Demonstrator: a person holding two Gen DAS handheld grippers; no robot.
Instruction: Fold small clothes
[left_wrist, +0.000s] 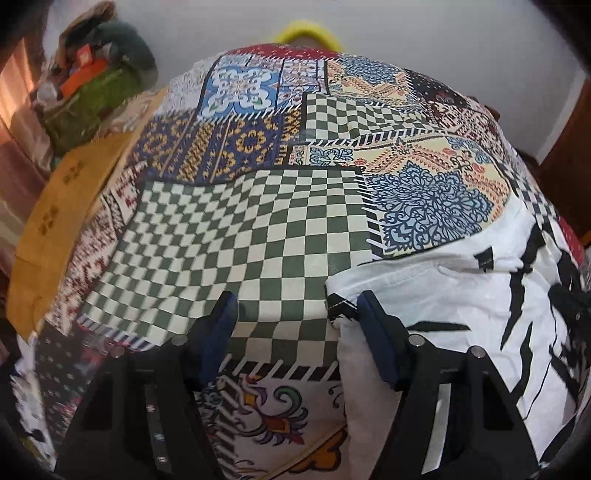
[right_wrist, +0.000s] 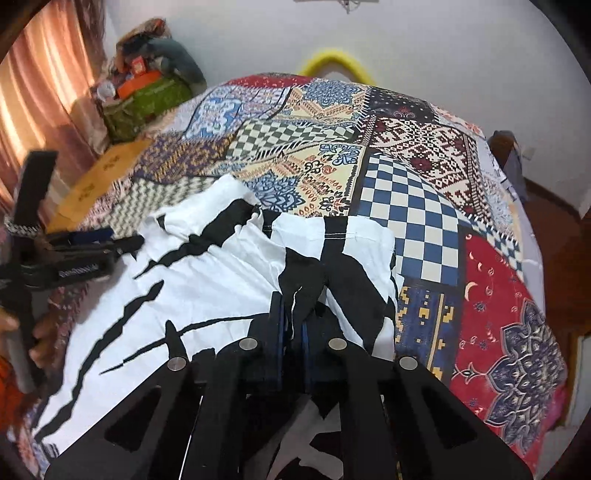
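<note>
A small white garment with black slash prints (right_wrist: 207, 280) lies rumpled on the patchwork bedspread (right_wrist: 413, 206). My right gripper (right_wrist: 293, 310) is shut on a black-and-white fold of the garment near its right side. My left gripper (left_wrist: 295, 306) is open, its jaws wide apart over the green checkered patch, with its right finger (left_wrist: 373, 325) at the garment's left edge (left_wrist: 443, 295). The left gripper also shows in the right wrist view (right_wrist: 107, 240), at the garment's left side.
The bedspread (left_wrist: 243, 229) covers a bed. A yellow mat (left_wrist: 62, 206) lies along its left edge. A heap of bags and clothes (right_wrist: 147, 88) stands at the back left by pink curtains (right_wrist: 44, 85). A yellow ring (right_wrist: 336, 62) leans at the far wall.
</note>
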